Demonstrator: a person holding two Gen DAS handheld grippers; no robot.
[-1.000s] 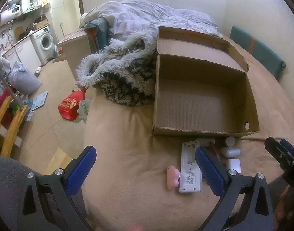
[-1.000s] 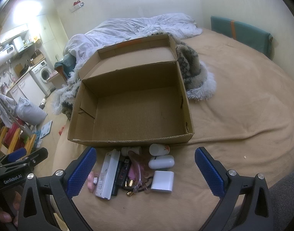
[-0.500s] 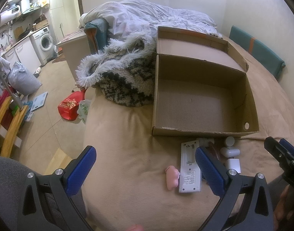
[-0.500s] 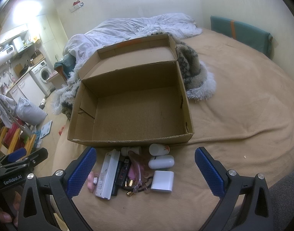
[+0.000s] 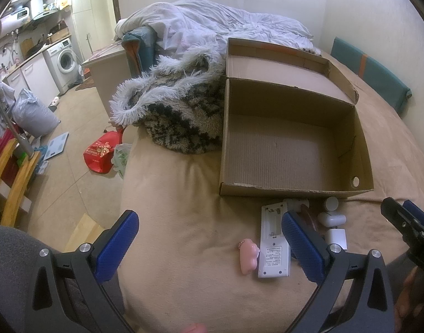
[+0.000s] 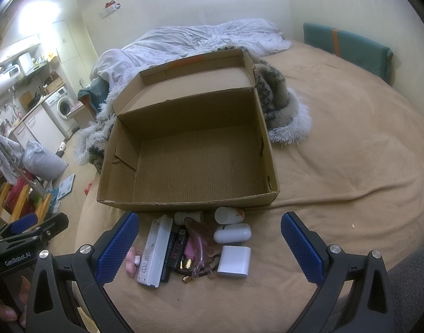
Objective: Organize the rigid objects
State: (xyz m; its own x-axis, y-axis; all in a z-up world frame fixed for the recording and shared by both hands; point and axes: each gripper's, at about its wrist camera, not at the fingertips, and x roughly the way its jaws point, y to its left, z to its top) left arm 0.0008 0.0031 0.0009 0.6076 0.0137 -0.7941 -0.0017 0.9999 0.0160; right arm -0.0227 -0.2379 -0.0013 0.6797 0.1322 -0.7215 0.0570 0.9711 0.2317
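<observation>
An open empty cardboard box [image 6: 189, 166] sits on the tan bed; it also shows in the left wrist view [image 5: 292, 149]. In front of it lies a cluster of small items: a white remote [image 6: 153, 252] [image 5: 274, 242], a pink toy [image 5: 248, 255], a white square charger [image 6: 234, 260], a white oval case [image 6: 232, 233], a white bottle [image 6: 228, 215], dark tubes [image 6: 176, 247] and a pink scraper [image 6: 196, 242]. My right gripper [image 6: 207, 247] is open, hovering over the cluster. My left gripper [image 5: 209, 245] is open and empty, left of the remote.
A furry patterned blanket [image 5: 178, 111] and a white duvet [image 5: 226, 25] lie behind the box. A teal cushion [image 6: 348, 47] leans on the far wall. The bed's left edge drops to a floor with a red bag [image 5: 101, 152].
</observation>
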